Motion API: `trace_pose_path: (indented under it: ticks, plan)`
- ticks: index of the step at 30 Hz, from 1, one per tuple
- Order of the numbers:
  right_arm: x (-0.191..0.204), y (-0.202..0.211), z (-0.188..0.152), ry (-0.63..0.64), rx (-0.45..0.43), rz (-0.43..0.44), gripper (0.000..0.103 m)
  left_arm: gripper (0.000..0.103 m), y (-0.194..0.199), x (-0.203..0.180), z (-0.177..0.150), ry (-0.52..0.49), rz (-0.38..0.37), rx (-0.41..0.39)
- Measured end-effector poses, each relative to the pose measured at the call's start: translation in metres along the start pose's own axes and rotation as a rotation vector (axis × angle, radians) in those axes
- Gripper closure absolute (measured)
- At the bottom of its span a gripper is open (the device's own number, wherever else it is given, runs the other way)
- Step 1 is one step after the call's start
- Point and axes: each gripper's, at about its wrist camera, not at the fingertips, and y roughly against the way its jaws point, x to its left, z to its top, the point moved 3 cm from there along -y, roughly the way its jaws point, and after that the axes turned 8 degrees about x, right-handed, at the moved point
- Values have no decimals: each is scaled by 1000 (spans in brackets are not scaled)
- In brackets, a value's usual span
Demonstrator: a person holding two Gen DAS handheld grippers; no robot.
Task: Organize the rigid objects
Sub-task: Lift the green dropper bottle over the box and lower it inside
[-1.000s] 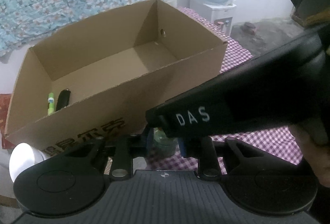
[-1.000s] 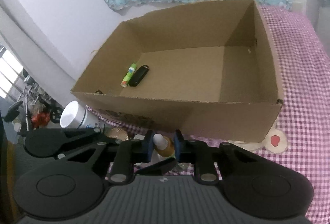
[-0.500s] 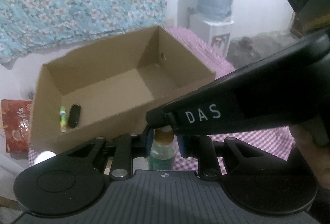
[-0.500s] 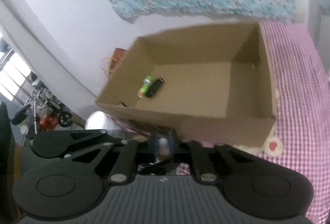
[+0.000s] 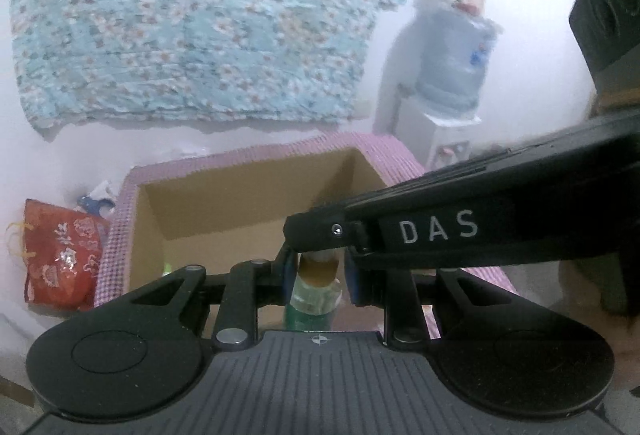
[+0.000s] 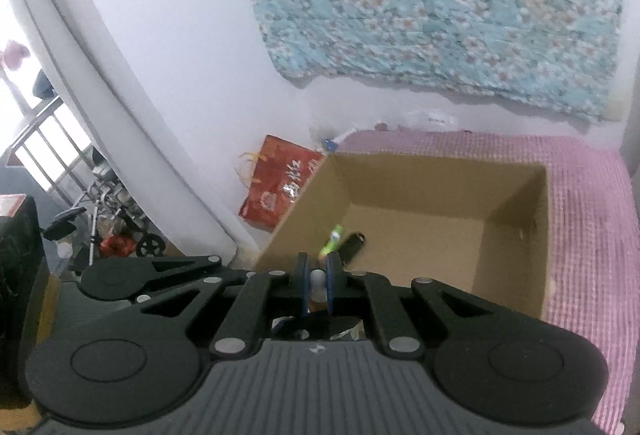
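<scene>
A small clear bottle [image 5: 316,295] with amber collar and green contents is clamped in the left gripper [image 5: 318,271] just before the cardboard box [image 5: 240,207]. The right gripper [image 6: 317,285] (lettered "DAS") pinches its white tip [image 6: 317,279]; the bottle's base is hidden. Inside the box lie a green tube [image 6: 331,242] and a black object [image 6: 353,245].

There is one cardboard box [image 6: 440,195]. Inside it lie two things: one green tube [image 6: 331,243] and one black oblong object [image 6: 353,245]. One bottle [image 5: 316,291] with a brown neck is seen, one red gift bag [image 5: 60,259], and one water dispenser jug [image 5: 452,63].
</scene>
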Motion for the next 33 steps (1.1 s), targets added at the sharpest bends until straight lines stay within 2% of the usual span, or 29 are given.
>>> trace_pose_path:
  ticks: [5, 11, 16, 20, 26, 28, 33]
  plan:
    - [-12, -23, 31, -9, 26, 23, 94, 76, -7, 23, 12, 77, 31, 6]
    - [-32, -78, 64, -26, 71, 7, 94, 76, -8, 40, 2, 112, 47, 44]
    - [-50, -137, 80, -65, 131, -13, 94, 76, -11, 48, -3, 120, 41, 70]
    - [-54, -179, 89, -32, 157, -58, 94, 76, -13, 54, -3, 126, 27, 81]
    - [-64, -224, 97, -39, 188, -72, 93, 76, -18, 66, -2, 139, 47, 85]
    - [-65, -230, 99, -50, 178, -41, 92, 76, -19, 71, -2, 148, 50, 86]
    - [-61, -222, 100, -54, 184, -26, 91, 76, -16, 76, -3, 159, 59, 84]
